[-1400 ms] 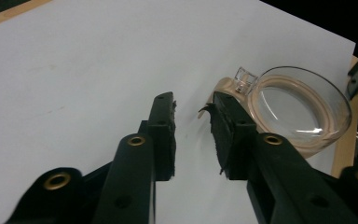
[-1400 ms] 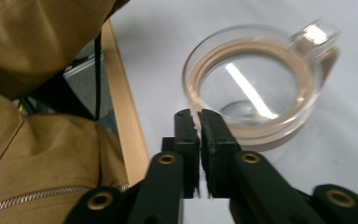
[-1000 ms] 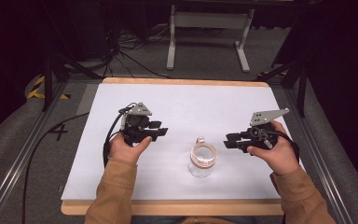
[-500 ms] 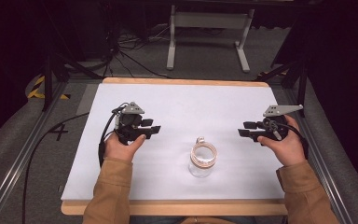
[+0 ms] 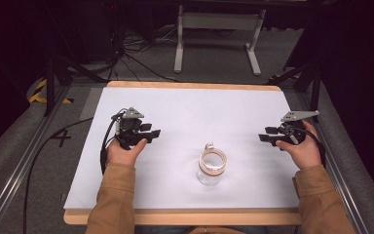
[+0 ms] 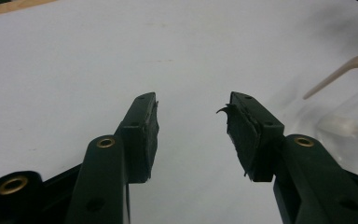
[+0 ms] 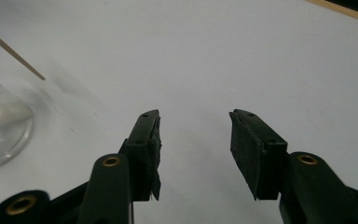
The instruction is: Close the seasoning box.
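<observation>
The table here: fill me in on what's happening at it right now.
A person sits at the white-covered table with a two-jaw gripper in each hand. The left gripper and right gripper are both open and hold nothing. Between them stands a clear glass jar with a tan rim, untouched. The grippers point inward toward it from either side, each well apart from it.
</observation>
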A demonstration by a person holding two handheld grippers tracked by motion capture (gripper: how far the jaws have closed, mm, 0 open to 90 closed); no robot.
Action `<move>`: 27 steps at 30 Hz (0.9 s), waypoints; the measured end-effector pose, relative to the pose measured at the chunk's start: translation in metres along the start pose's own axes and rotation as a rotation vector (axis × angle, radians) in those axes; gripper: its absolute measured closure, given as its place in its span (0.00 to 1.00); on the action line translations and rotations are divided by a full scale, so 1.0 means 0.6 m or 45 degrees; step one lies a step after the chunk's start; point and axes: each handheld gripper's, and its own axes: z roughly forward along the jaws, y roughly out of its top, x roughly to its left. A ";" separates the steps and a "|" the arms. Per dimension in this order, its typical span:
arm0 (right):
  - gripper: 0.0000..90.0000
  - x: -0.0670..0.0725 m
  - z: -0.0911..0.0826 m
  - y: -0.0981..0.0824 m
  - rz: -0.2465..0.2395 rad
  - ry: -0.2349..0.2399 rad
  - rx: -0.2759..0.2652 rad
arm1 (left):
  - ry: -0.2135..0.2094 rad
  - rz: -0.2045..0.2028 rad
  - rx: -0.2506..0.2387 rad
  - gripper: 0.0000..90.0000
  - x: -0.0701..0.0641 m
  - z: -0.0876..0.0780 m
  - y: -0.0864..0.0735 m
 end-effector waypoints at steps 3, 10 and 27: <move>0.59 -0.013 0.008 -0.012 0.015 -0.011 0.016 | 0.021 -0.017 0.002 0.58 0.012 0.006 -0.009; 0.58 -0.032 0.025 -0.032 0.036 -0.036 0.059 | 0.080 -0.034 0.031 0.55 0.031 0.019 -0.027; 0.58 -0.039 0.053 -0.051 0.037 -0.046 0.146 | 0.086 -0.036 0.066 0.54 0.039 0.028 -0.036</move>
